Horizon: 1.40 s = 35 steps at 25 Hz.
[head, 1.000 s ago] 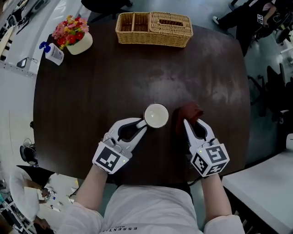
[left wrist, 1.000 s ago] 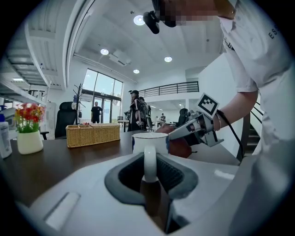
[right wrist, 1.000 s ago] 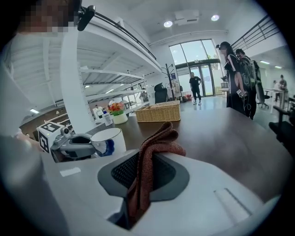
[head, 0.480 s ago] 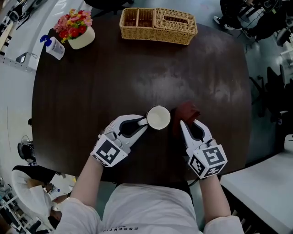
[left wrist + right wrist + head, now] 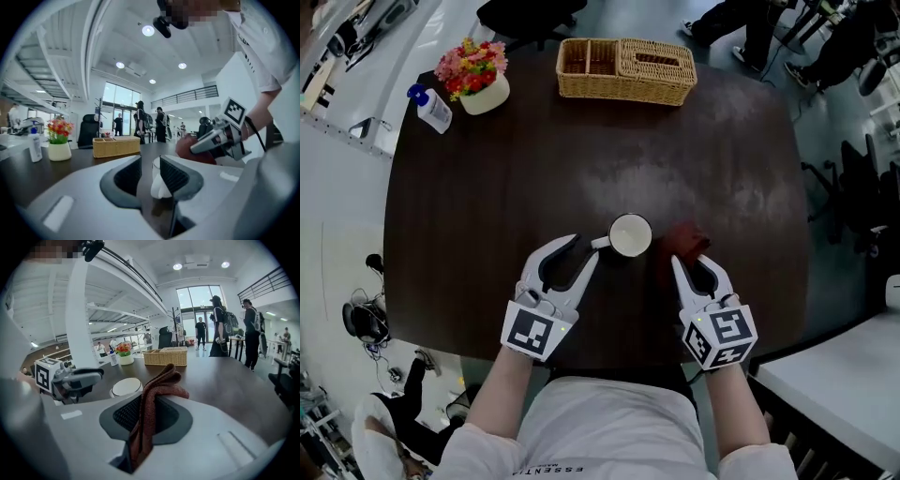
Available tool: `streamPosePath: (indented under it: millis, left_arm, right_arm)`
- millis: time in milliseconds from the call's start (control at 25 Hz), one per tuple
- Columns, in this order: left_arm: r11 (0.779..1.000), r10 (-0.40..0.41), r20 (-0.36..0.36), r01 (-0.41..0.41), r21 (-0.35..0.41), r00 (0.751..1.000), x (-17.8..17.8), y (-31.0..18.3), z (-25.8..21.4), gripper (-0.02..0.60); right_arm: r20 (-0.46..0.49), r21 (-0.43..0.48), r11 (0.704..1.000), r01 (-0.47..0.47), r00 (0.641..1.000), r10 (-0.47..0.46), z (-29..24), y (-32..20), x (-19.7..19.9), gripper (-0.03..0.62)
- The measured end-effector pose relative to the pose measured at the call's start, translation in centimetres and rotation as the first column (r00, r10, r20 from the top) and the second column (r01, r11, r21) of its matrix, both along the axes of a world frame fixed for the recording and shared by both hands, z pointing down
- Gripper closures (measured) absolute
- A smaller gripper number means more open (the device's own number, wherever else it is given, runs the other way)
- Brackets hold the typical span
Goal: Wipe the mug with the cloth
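The left gripper has its jaws apart. The white mug stands upright on the dark table just ahead of the tips, with its handle between the jaws, close to the right-hand one. The right gripper is clamped on the reddish-brown cloth, which projects beyond its jaws, just beside the mug.

Mug white; cloth rust-red, nubby weave; table dark brown with pale smears mid-top; left gripper and right gripper white, dark grey ribbed pads, black-and-white square markers; far basket tan woven wicker; far-left pot white, flowers red, pink, yellow; bottle white, blue cap.
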<state>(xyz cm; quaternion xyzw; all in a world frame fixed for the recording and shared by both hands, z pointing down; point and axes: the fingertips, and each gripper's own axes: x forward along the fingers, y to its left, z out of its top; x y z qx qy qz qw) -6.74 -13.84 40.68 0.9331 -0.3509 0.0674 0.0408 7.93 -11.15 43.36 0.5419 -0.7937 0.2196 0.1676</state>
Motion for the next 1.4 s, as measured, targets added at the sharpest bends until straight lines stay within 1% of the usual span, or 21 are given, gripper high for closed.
streamPosePath:
  millis: [80, 120, 160, 240, 280, 320, 360, 480, 640, 840, 1000, 1160, 1280, 1400]
  left_arm:
    - [0.995, -0.101, -0.036, 0.102, 0.013, 0.994, -1.0, 0.4, -2.8, 0.480]
    - [0.991, -0.130, -0.036, 0.131, 0.024, 0.991, -1.2, 0.7, -4.0, 0.482]
    - [0.988, -0.146, -0.027, 0.147, 0.041, 0.989, -1.4, 1.1, -5.2, 0.484]
    - [0.982, -0.173, 0.002, 0.172, 0.083, 0.985, -1.7, 2.0, -7.3, 0.510]
    - [0.977, -0.193, 0.010, 0.192, 0.094, 0.981, -2.0, 2.4, -8.2, 0.531]
    - [0.972, -0.216, 0.008, 0.214, 0.096, 0.976, -2.4, 2.8, -9.1, 0.571]
    - [0.968, -0.233, 0.001, 0.232, 0.093, 0.972, -2.6, 3.2, -9.9, 0.581]
    - [0.965, -0.243, -0.014, 0.243, 0.095, 0.970, -2.6, 4.9, -11.7, 0.581]
    - [0.964, -0.248, -0.011, 0.248, 0.097, 0.969, -1.7, 8.3, -12.3, 0.581]
    - [0.955, -0.263, -0.027, 0.264, 0.135, 0.964, -0.3, 14.1, -13.5, 0.581]
    - [0.947, -0.275, -0.040, 0.278, 0.162, 0.961, 0.6, 20.3, -14.5, 0.581]
    - [0.929, -0.311, -0.037, 0.312, 0.197, 0.950, 1.1, 26.7, -15.0, 0.581]
    - [0.917, -0.332, -0.017, 0.327, 0.230, 0.943, 1.3, 31.5, -15.0, 0.581]
    - [0.910, -0.356, -0.016, 0.350, 0.220, 0.934, 1.3, 35.4, -15.2, 0.581]
  right_arm:
    - [-0.020, 0.018, 1.000, -0.015, 1.000, 0.015, -1.2, 0.9, -0.1, 0.513]
    - [-0.027, 0.028, 0.999, -0.020, 0.999, 0.021, -1.9, 1.4, -0.2, 0.513]
    - [-0.030, 0.038, 0.999, -0.025, 0.999, 0.027, -2.6, 1.9, -0.3, 0.513]
    - [-0.031, 0.060, 0.998, -0.030, 0.999, 0.032, -4.0, 2.8, -0.6, 0.514]
    - [-0.035, 0.075, 0.997, -0.029, 0.999, 0.031, -4.8, 3.3, -0.8, 0.514]
    - [-0.042, 0.091, 0.995, -0.027, 0.999, 0.031, -5.6, 3.8, -0.9, 0.514]
    - [-0.050, 0.108, 0.994, -0.026, 0.998, 0.032, -6.4, 4.3, -0.9, 0.514]
    - [-0.077, 0.158, 0.987, -0.024, 0.996, 0.037, -8.5, 6.0, -0.9, 0.514]
    - [-0.114, 0.227, 0.974, -0.027, 0.992, 0.055, -10.2, 9.2, -0.4, 0.514]
    - [-0.083, 0.299, 0.954, -0.019, 0.995, 0.046, -11.4, 14.6, 0.2, 0.514]
    - [-0.092, 0.327, 0.945, 0.025, 0.996, 0.006, -12.2, 20.0, 0.2, 0.514]
    - [-0.089, 0.340, 0.937, 0.076, 0.995, -0.048, -12.0, 25.7, 0.3, 0.514]
    - [-0.086, 0.348, 0.932, 0.100, 0.994, -0.074, -11.9, 29.9, 0.6, 0.514]
    - [-0.079, 0.349, 0.931, 0.109, 0.993, -0.086, -12.1, 33.5, 0.8, 0.514]
